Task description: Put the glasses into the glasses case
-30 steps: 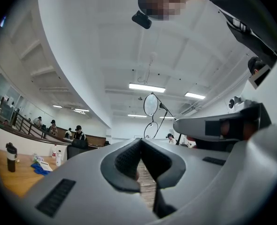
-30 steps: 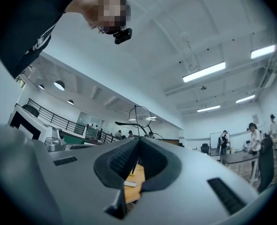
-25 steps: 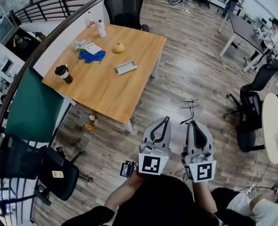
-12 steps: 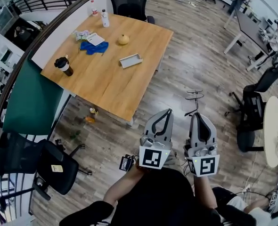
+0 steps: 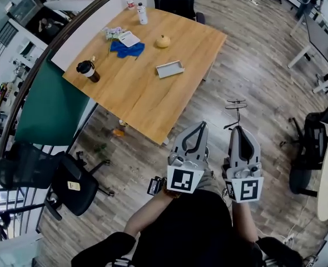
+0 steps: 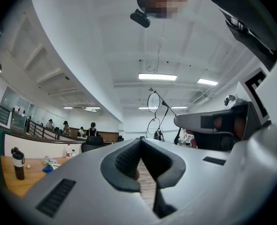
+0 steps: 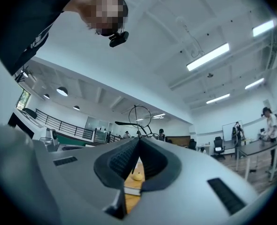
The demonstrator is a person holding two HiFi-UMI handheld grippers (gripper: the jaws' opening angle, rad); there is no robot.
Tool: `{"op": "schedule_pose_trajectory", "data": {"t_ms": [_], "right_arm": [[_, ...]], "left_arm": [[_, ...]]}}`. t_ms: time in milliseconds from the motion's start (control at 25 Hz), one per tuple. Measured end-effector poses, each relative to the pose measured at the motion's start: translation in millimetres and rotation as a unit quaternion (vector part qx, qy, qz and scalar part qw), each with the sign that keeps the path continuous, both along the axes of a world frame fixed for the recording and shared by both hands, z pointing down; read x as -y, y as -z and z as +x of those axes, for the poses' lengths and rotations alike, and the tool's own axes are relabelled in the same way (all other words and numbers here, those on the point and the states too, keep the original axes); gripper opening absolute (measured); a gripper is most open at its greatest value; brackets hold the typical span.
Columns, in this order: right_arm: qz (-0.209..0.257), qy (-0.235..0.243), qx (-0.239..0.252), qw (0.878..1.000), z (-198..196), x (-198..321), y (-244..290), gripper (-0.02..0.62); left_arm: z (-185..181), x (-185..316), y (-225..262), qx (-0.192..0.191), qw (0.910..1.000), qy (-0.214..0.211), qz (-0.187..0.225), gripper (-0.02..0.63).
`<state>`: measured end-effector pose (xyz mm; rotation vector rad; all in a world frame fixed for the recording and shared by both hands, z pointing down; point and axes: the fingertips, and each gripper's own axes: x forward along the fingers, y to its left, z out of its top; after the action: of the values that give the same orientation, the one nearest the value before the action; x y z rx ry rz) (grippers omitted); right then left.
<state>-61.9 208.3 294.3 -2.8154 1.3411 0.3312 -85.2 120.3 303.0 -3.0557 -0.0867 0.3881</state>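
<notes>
On the desk point(image 5: 136, 96), from the left, stand a cup point(image 5: 88, 70), a blue cloth point(image 5: 127, 49) and a flat grey box point(image 5: 170, 69) that I take for the case. The glasses are too small to pick out. They should be light, thin and fragile, with slippery lenses, so pinch the bridge or a temple. The left gripper point(image 5: 199, 127) and right gripper point(image 5: 237, 130) are both pressed together and empty, over the floor. Since the earlier frame they have drawn closer to the desk's near corner, jaws unchanged.
</notes>
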Motion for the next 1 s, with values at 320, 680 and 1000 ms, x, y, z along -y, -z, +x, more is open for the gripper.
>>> {"op": "schedule_pose_trajectory", "data": {"t_ms": [320,680,1000], "right_arm": [[0.012,0.042,0.008,0.999,80.2,7.8,-0.1,0.012],[0.017,0.070,0.021,0.997,167.5,0.3,-8.2,0.012],[0.018,0.102,0.003,0.995,233.0,-4.2,-3.4,0.012]], "left_arm": [[80.4,-7.3,-0.7,0.022,0.9994,0.018,0.019,0.021],[161.6,-23.1,0.3,0.032,0.9983,0.032,0.038,0.021],[212.9,-21.5,-3.7,0.028,0.9966,0.073,0.024,0.021]]}}
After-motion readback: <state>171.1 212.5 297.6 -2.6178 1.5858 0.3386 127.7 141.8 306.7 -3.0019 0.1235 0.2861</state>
